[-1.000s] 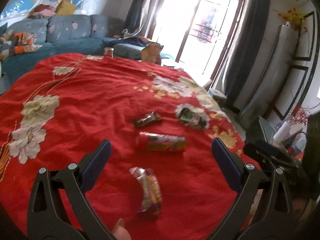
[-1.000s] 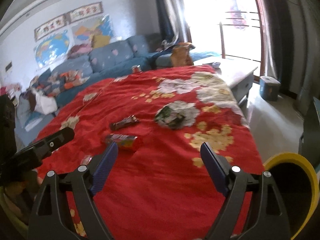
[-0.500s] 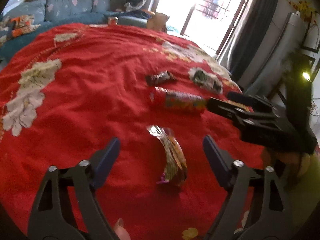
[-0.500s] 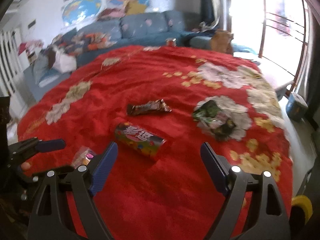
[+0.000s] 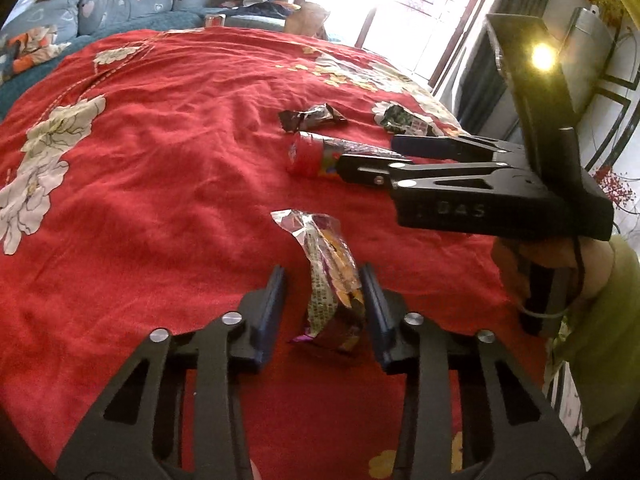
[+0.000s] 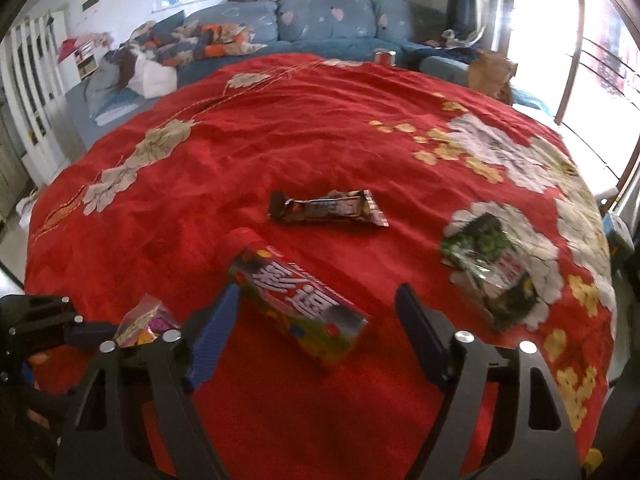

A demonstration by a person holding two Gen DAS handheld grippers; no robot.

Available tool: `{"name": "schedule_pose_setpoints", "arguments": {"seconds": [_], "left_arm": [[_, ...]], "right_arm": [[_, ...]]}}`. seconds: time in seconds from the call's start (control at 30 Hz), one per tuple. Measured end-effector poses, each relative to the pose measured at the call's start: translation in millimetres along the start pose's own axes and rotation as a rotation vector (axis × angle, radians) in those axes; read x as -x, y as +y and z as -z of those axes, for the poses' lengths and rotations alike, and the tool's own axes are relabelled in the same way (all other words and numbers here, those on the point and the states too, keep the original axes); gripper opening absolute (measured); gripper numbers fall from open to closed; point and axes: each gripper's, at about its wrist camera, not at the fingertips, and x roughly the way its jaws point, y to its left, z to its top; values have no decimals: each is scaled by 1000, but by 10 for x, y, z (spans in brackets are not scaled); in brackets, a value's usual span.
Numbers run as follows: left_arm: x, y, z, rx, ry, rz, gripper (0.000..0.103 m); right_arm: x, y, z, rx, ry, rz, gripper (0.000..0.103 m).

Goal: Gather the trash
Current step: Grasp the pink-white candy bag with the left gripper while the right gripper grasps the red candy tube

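Closing in on the first pieces of litter is the step in hand. The left tongs [image 5: 322, 306] have just been narrowing and now straddle a crinkled foil snack wrapper [image 5: 328, 280] lying on the red flowered cloth [image 5: 160, 160]; the right-side pad sits at the wrapper's edge, the other stands a little off, so I judge it bracketed, not yet pinched. The right tongs [image 6: 316, 320] have also been closing somewhat but stand wide, set either side of the near end of a candy tube with a red cap [image 6: 296, 300], not touching it. A dark chocolate bar wrapper [image 6: 326, 210] and a green crumpled packet [image 6: 488, 264] lie farther off on the cloth, untouched.

Next, each pair of tongs probably needs to squeeze home and lift: gently on the flimsy foil, which may slip or crush, more firmly across the tube, which could roll.

No bin or bag shows in either view, so nothing can be said of what has been gathered. A small can [image 6: 384, 57] stands at the cloth's far edge; its contents are hidden.
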Motion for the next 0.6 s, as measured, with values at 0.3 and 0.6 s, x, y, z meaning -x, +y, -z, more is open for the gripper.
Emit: {"name": "schedule_pose_setpoints", "arguments": {"seconds": [0.3,0.6], "left_arm": [[-1,11,2,3,-5,16,21],[18,-38,-4,-5,-13,43,17]], "right_arm": [[-74,12,42,-42,28,-25,49],[119,45,236,-147,-8,-72,34]]}}
